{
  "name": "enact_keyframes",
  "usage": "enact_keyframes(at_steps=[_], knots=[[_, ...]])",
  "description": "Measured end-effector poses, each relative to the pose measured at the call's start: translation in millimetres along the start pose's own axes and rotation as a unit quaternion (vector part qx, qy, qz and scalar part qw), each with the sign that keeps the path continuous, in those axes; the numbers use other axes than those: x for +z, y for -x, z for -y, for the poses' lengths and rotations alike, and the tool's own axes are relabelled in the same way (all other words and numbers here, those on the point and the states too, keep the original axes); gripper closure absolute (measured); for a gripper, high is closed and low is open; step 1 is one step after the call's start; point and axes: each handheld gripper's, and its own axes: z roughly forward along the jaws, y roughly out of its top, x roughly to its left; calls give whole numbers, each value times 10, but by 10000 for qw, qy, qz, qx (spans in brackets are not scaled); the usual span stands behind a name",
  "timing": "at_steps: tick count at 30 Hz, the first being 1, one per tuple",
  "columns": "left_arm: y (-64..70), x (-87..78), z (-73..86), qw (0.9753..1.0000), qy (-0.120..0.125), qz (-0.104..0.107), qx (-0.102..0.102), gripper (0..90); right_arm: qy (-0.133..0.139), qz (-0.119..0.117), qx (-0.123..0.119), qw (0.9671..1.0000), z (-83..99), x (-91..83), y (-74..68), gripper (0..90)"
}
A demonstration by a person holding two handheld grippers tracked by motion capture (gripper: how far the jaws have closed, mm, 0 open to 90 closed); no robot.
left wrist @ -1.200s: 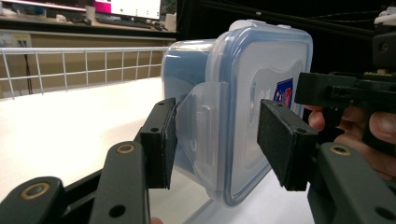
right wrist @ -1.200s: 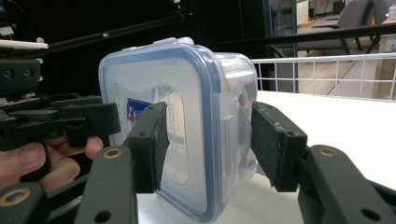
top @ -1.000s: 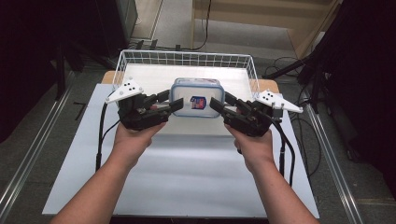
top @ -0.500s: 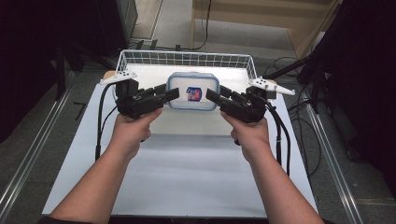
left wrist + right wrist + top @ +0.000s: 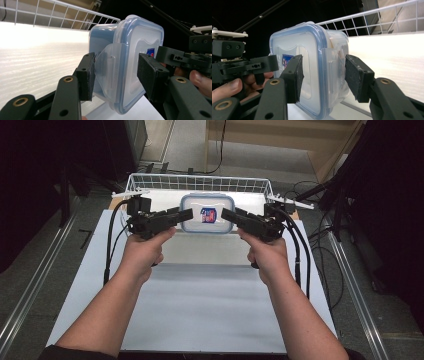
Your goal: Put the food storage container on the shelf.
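Observation:
A clear plastic food container (image 5: 207, 213) with a blue-rimmed lid and a red-and-blue label hangs level over the white wire basket (image 5: 200, 182). My left gripper (image 5: 186, 216) holds its left side and my right gripper (image 5: 226, 215) holds its right side. In the left gripper view, the container's (image 5: 125, 62) clasp edge sits in the left gripper (image 5: 117, 75), with one pad under the body and one on the lid. The right gripper view shows the same grip by the right gripper (image 5: 323, 75) on the container (image 5: 312, 62). Each view shows the other gripper beyond the box.
The basket stands at the far end of a white tabletop (image 5: 200, 310). Its wire walls (image 5: 387, 15) rise behind and beside the container. Black cables (image 5: 107, 250) trail from both grippers along the table's sides. Dark stands and floor cables lie to the right.
Both grippers have carried the container forward, away from the person, from above the table's middle to over the basket. The grip on its two sides looks the same.

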Motion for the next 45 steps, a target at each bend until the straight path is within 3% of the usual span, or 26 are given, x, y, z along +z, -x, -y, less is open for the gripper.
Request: enact_keyframes(at_steps=[8,24,45], knots=[[-64,55,-27,9997,-157,-27,-199,499,-79,52,164,9998,-4,47,56,510],[-118,150,-32,9992,-136,-60,-373,502,-79,91,464,9989,-35,115,164,504],[-138,287,-87,9994,-91,-204,-277,482,35,173,648,9977,-72,204,283,483]])
